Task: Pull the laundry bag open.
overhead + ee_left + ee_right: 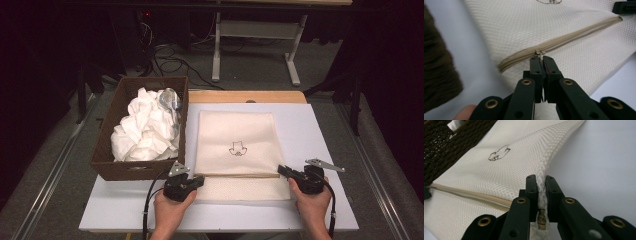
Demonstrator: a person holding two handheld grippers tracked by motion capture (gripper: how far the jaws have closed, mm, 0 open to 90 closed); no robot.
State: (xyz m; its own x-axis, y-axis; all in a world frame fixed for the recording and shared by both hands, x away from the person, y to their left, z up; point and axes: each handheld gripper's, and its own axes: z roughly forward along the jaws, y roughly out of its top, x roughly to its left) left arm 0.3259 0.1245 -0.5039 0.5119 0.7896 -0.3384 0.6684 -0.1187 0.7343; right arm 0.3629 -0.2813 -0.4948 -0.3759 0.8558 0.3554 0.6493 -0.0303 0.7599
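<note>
- high view: a cream mesh bag (235, 150) lies flat on the white tabletop (320, 130), just right of a brown basket (107, 150) of crumpled white cloth (145, 130); the left gripper (199, 181) and right gripper (283, 170) meet its near side edges.
- left gripper view: jaws closed on the zipper pull (540, 53).
- right gripper view: jaws closed, pinching the bag's mesh edge beside the zipper (471, 195).
</note>
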